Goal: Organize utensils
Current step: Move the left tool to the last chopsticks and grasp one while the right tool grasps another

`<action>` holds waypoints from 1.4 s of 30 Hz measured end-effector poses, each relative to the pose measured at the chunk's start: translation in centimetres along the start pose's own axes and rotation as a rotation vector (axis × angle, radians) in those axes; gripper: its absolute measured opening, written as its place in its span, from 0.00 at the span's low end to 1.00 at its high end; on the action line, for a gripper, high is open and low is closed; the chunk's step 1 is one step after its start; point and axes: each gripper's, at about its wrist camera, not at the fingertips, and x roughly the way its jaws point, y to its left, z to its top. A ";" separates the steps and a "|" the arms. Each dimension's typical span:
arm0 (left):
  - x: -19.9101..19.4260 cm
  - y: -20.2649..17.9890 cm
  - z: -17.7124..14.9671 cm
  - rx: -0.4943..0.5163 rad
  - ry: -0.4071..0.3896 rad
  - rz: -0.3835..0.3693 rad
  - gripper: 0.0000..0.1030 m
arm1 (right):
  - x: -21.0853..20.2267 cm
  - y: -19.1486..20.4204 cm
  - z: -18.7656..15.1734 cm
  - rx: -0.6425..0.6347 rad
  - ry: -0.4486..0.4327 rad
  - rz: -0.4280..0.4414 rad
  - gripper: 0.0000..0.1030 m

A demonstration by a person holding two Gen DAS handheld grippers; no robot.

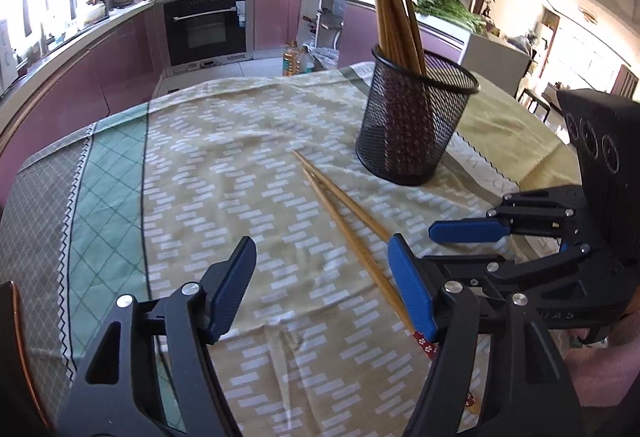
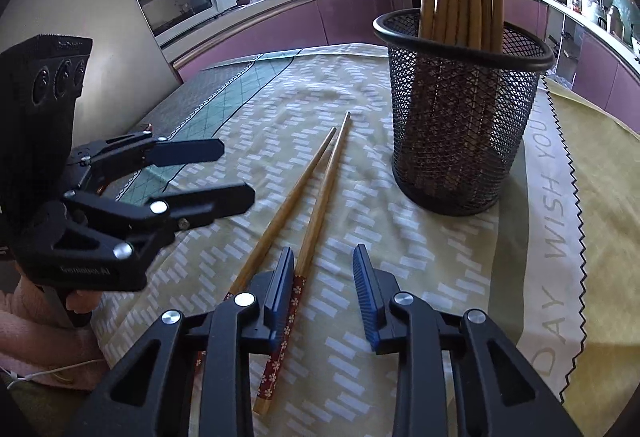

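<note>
Two loose wooden chopsticks (image 1: 344,213) (image 2: 316,205) with red flowered ends lie side by side on the patterned tablecloth (image 1: 224,173). Behind them stands a black mesh cup (image 1: 416,117) (image 2: 460,117) holding several upright chopsticks. My right gripper (image 2: 324,293) (image 1: 440,245) is low over the red ends, jaws apart. One chopstick lies between the jaws against the left pad (image 2: 282,293); the right pad is clear of it. The other chopstick runs under the left finger. My left gripper (image 1: 322,289) (image 2: 238,173) hovers open just left of the pair, nothing pressed between its pads.
The cloth (image 2: 360,349) covers a round table whose far edge lies beyond the cup. A hand in a pink sleeve (image 2: 40,321) holds the left gripper. Purple kitchen cabinets (image 1: 120,53), an oven (image 1: 206,25) and oil bottles (image 1: 296,59) on the floor lie past the table.
</note>
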 end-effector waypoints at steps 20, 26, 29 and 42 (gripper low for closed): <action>3.1 -1.1 0.1 0.069 0.103 0.022 0.43 | 0.9 0.4 1.2 -0.041 0.008 -0.030 0.28; 3.4 -0.6 0.4 0.066 0.098 0.018 0.36 | 1.8 0.6 2.2 -0.053 0.004 -0.040 0.27; 3.5 -0.5 0.6 0.060 0.094 0.024 0.31 | 2.2 0.7 2.6 -0.059 -0.002 -0.057 0.21; 2.9 -0.6 0.3 0.017 0.078 0.022 0.11 | 1.0 -0.9 2.3 0.056 -0.048 0.018 0.05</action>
